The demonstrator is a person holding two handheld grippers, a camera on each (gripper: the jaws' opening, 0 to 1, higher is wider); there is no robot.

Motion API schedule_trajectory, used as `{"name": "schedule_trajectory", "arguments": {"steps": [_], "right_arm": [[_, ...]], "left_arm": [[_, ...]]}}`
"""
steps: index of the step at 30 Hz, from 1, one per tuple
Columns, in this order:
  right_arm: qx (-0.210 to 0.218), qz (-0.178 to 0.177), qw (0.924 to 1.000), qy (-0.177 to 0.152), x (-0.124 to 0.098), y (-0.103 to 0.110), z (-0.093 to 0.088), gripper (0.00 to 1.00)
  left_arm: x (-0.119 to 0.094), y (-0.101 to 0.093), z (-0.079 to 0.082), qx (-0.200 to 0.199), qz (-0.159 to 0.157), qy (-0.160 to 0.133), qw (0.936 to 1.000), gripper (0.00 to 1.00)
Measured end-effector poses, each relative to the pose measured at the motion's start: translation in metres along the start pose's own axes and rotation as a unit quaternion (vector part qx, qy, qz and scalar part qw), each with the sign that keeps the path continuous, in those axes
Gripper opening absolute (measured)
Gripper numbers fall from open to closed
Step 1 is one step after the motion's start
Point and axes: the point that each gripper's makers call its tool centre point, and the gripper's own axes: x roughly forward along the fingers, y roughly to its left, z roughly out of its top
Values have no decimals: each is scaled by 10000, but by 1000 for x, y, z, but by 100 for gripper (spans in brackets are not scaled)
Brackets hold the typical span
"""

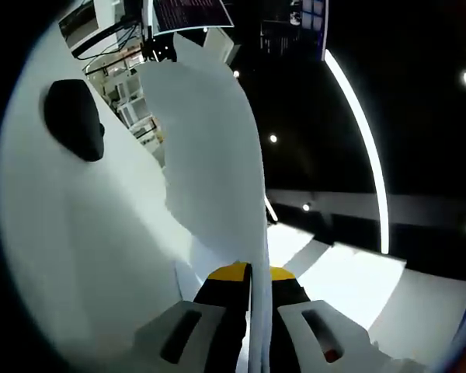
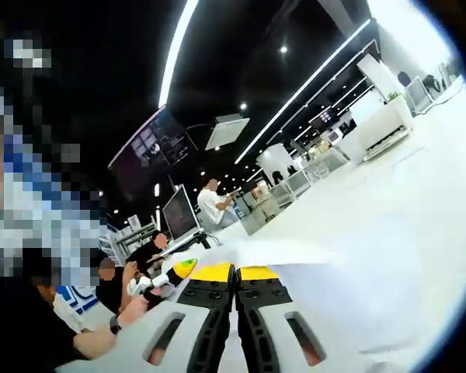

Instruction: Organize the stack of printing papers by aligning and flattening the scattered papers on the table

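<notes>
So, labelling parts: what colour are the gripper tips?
Yellow, clearest in the right gripper view.

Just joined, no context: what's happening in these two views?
A person is working paper with two handheld grippers. The left gripper is shut on a white sheet, holding it up edge-on against the dark ceiling. The right gripper has its jaws closed together, with white paper lying just ahead of them; whether it pinches any is unclear. People sit and stand in the background.
</notes>
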Motion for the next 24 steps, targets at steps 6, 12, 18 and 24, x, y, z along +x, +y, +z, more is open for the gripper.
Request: {"name": "schedule_trajectory", "arguments": {"steps": [6,12,18,24], "right_arm": [[-187,-111,9997,79,2,-5,-4,0],[-511,-187,9981,289,6,-4,-15,0],[-662,-119,9967,456,13,2,-25,0],[-702,133,9956,610,22,15,-35,0]], "left_arm": [[0,0,1,-89,-32,-4,10000,7],[1,-1,1,-221,-56,-12,9997,10],[2,-3,1,-228,-78,-11,9997,13],[3,-3,0,-245,-96,-3,9997,14]]}}
